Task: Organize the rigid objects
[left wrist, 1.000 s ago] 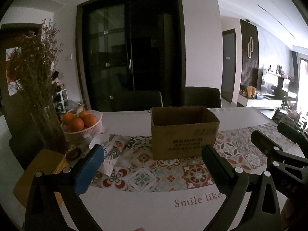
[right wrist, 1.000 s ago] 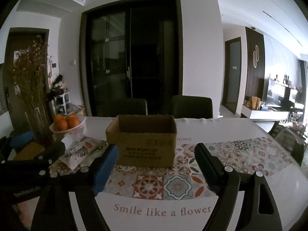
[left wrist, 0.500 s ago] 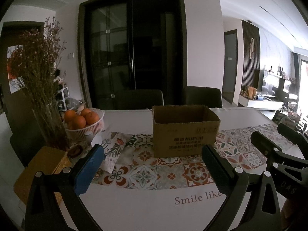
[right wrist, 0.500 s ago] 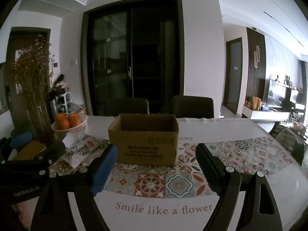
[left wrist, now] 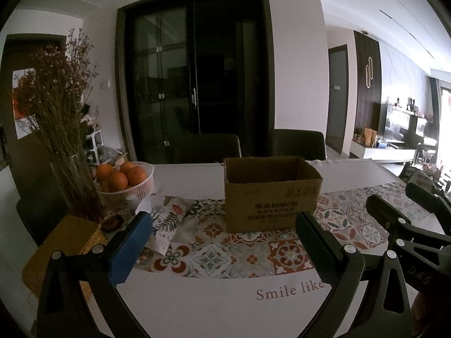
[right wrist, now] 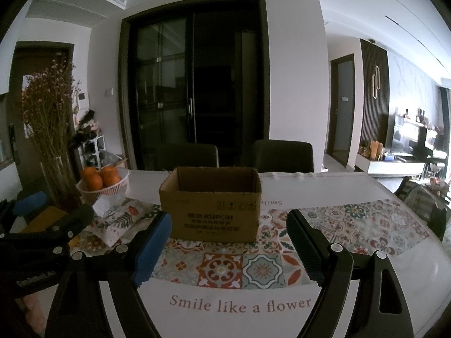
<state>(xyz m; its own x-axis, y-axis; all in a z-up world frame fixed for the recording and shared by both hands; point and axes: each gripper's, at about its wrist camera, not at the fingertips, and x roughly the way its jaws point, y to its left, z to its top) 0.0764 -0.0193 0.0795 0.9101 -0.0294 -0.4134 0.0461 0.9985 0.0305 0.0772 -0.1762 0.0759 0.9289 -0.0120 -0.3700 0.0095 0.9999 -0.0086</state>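
Observation:
An open brown cardboard box (left wrist: pixel 270 197) (right wrist: pixel 211 205) stands on the patterned runner in the middle of the table, and its inside cannot be seen from here. My left gripper (left wrist: pixel 222 249) is open, with nothing between its blue and black pads, and hangs short of the box. Beside it my right gripper (right wrist: pixel 229 248) is also open and holds nothing. Each gripper shows at the edge of the other's view: the right gripper (left wrist: pixel 397 197) and the left gripper (right wrist: pixel 56 208). A floral-printed packet (left wrist: pixel 172 219) (right wrist: pixel 121 219) lies left of the box.
A white basket of oranges (left wrist: pixel 124 180) (right wrist: pixel 101 180) and a glass vase of dried flowers (left wrist: pixel 70 169) stand at the table's left. A woven yellow mat (left wrist: pixel 64 242) lies near the left edge. Two dark chairs (right wrist: pixel 282 155) stand behind the white-clothed table (right wrist: pixel 239 321).

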